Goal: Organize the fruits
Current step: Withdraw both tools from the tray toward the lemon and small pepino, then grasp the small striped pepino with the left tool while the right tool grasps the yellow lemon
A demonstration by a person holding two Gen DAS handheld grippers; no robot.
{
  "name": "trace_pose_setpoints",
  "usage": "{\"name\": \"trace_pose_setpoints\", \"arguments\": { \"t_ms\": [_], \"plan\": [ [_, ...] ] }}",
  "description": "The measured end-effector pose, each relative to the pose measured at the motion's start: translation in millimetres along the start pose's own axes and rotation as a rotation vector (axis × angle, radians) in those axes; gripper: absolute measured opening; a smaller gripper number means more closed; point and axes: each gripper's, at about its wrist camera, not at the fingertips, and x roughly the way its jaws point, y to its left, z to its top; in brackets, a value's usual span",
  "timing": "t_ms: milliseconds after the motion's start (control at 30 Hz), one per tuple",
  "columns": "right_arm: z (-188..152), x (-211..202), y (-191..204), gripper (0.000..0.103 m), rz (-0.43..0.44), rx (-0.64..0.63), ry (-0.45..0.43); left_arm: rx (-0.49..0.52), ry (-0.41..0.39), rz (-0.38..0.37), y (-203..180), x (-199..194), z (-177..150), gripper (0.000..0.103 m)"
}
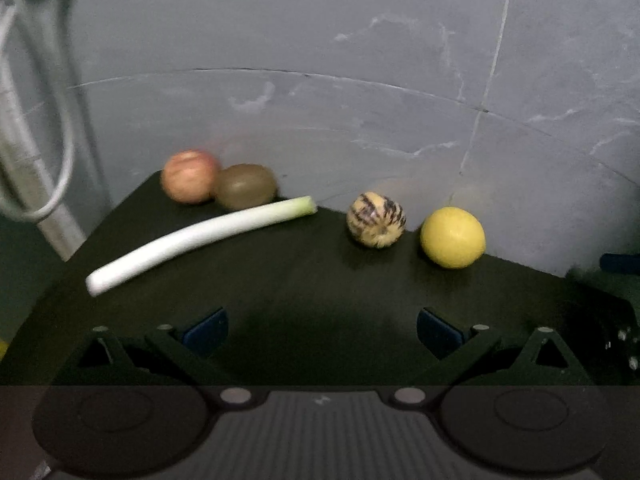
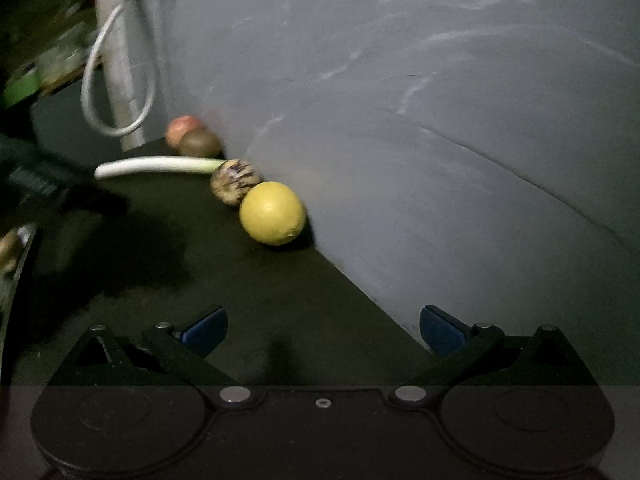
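Jaws on both the left gripper [image 1: 322, 334] and right gripper [image 2: 324, 330] stand wide apart, empty, angled down at the dark table [image 1: 320, 288]. Along the grey wall [image 1: 360, 60]: apple [image 1: 190, 176] touching kiwi [image 1: 245, 191], leek [image 1: 200, 240], striped melon [image 1: 376, 220], lemon [image 1: 453, 237]. Nothing blocks them.

Dim, motion-blurred fisheye views, edges bowed, corners vignetted black.

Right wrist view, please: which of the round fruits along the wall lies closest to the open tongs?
The plain yellow fruit. It sits at the near end of the row, ahead of the striped fruit, the brown kiwi and the reddish apple.
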Motion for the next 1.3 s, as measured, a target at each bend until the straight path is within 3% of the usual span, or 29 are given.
{"name": "trace_pose_setpoints", "arguments": {
  "t_ms": [167,400,533,733,967,1300],
  "plan": [
    [15.0,23.5,9.4,0.100,0.067,-0.124,0.017,0.099,0.026,-0.069,1.4,27.0,22.3,0.102],
    [30.8,51.9,27.5,0.091,0.113,-0.240,0.034,0.386,0.072,-0.132,-9.3,56.1,55.2,0.102],
    [35.5,64.7,34.9,0.087,0.115,-0.258,0.026,0.536,0.082,-0.158,-18.2,65.9,69.6,0.102],
    [39.2,78.7,39.2,0.079,0.110,-0.241,0.017,0.662,0.087,-0.231,-29.4,79.0,86.5,0.100],
    [43.9,90.2,45.0,0.074,0.108,-0.209,0.009,0.723,0.138,-0.306,-35.8,93.2,95.6,0.090],
    [42.5,99.8,56.8,0.067,0.003,-0.240,-0.010,0.751,0.201,-0.355,-40.8,112.6,106.3,0.073]
  ]
}}
